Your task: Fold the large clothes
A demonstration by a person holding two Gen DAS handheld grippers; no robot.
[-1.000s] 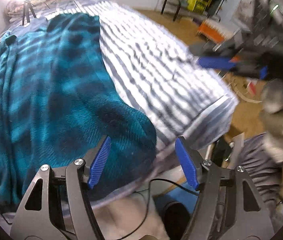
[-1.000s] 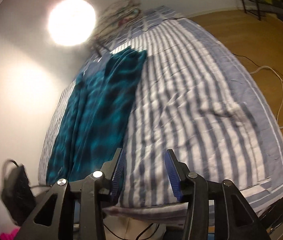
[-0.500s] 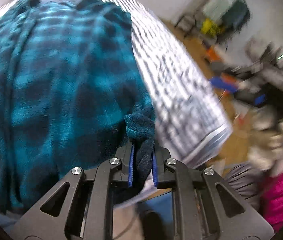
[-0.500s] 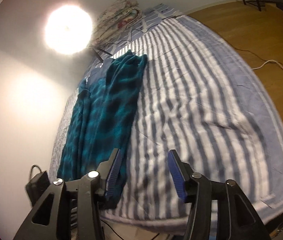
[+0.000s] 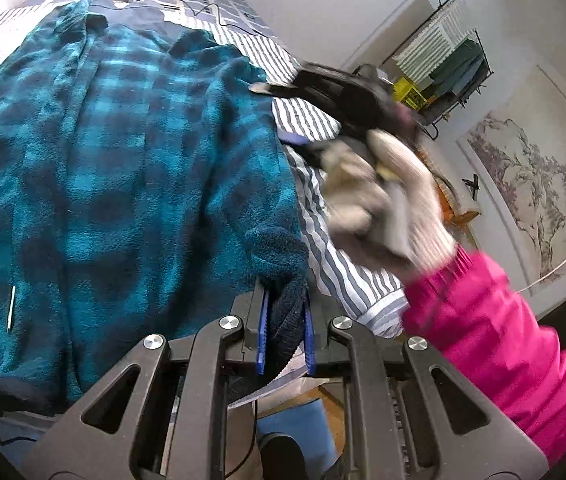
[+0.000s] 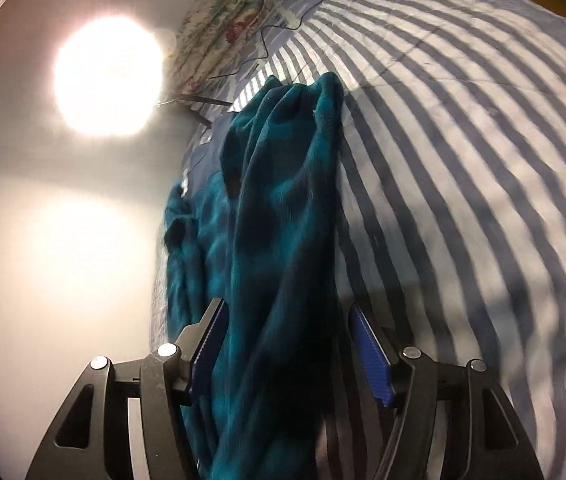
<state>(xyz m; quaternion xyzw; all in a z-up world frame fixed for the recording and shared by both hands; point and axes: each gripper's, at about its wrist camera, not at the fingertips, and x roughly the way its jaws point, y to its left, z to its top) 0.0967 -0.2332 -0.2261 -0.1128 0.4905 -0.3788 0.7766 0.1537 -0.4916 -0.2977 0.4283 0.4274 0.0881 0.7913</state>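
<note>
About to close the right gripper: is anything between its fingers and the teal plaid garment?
Nothing visible. In the right wrist view the teal plaid garment already lies between the open fingers of the right gripper, with only the striped bedspread beside it. The left gripper is already shut on a garment edge.

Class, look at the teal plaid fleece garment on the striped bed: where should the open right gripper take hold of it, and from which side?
Probably the raised fold of the teal plaid fleece garment lying between the open right gripper fingers, approached along the fold from the near end. The left gripper already pinches the dark cuffed edge, so a second hold further along would let the cloth lift evenly off the striped bed.
</note>
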